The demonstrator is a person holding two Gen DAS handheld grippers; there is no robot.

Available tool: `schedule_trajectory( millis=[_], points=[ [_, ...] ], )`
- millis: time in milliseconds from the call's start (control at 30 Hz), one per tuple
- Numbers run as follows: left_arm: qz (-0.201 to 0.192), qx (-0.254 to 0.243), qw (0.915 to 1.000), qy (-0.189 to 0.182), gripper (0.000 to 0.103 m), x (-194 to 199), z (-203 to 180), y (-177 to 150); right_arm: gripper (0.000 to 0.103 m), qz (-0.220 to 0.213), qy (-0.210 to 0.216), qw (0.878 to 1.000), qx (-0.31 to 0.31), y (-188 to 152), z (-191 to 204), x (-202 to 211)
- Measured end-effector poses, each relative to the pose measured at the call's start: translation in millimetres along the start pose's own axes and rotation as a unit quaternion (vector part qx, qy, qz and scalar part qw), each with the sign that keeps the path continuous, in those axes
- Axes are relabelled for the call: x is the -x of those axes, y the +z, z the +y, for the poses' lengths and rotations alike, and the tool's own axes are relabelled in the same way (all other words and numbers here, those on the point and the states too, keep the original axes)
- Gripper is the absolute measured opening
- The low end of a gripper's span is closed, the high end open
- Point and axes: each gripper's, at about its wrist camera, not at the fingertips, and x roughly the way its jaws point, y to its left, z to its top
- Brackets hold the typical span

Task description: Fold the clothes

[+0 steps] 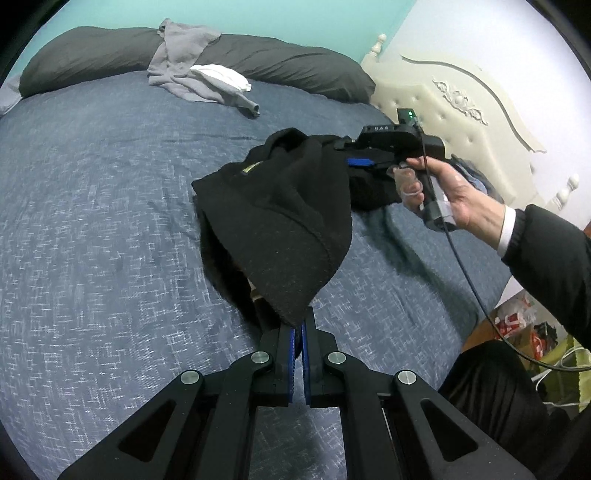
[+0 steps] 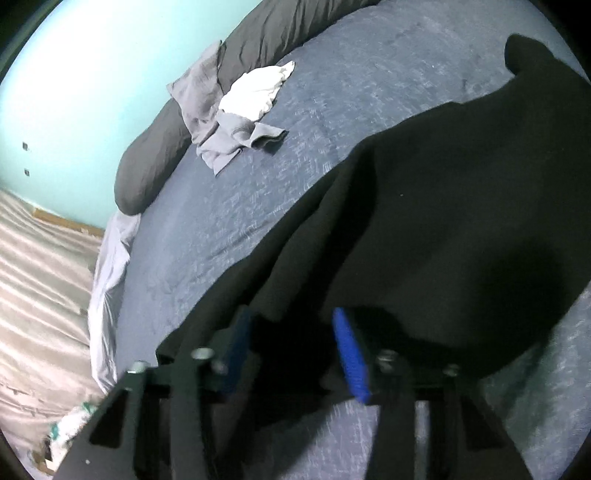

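A big bed (image 1: 92, 203) with a blue cover fills most of both views, and a long dark pillow (image 1: 277, 62) lies along its far edge by the green wall (image 1: 221, 14). A cream headboard (image 1: 443, 110) stands at the right in the left wrist view. On the bed, near the middle, lies a black garment (image 1: 288, 206), thick and fuzzy, partly lifted off the cover. Its long side runs from the left tongs (image 1: 300, 334) at the near end up and away to the right tongs (image 1: 354, 162) at the far right, so it stretches like a slanted bridge between them. The left tongs are squeezed together on the near corner of the black garment. The right tongs, held by a hand (image 1: 450, 195) in a dark sleeve, have their blue pads (image 2: 351, 354) apart, with black cloth lying between them; the pads do not seem to press on it, though that view is blurry. By the pillow, well apart from the black garment, sit a crumpled grey garment (image 1: 177, 62) and a smaller white cloth (image 1: 221, 79), touching each other.
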Motion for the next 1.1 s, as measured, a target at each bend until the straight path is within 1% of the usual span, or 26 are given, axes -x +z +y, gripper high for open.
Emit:
schedule_trajectory(
  millis=[67,100,133,267,500,667,833,1100],
  points=[
    [0.0,0.001,1.0,0.002,0.003,-1,3,0,0.013,-0.005,-0.01,1.0,0.018,-2,4,0],
    [0.0,0.002,1.0,0.003,0.003,-1,4,0,0.01,-0.006,-0.015,0.999,0.029,-2,7,1],
    [0.0,0.003,1.0,0.005,0.003,-2,6,0,0.005,-0.008,-0.017,0.999,0.04,-3,10,4],
    [0.0,0.012,0.9999,0.011,0.003,-1,11,-1,0.004,-0.018,-0.025,0.996,0.08,-9,19,22],
    [-0.005,0.01,0.9998,0.016,0.003,7,6,0,0.004,-0.015,-0.042,0.99,0.132,-31,31,65],
    [-0.011,0.005,0.9998,0.015,0.003,18,-1,1,0.004,0.0,-0.051,0.986,0.161,-57,34,98],
    [-0.007,-0.001,0.9998,0.021,0.003,26,-7,0,0.004,0.02,-0.065,0.982,0.178,-83,30,124],
    [-0.013,0.003,0.9992,0.039,0.003,45,-4,-6,0.003,0.059,-0.071,0.973,0.213,-127,26,147]
  ],
)
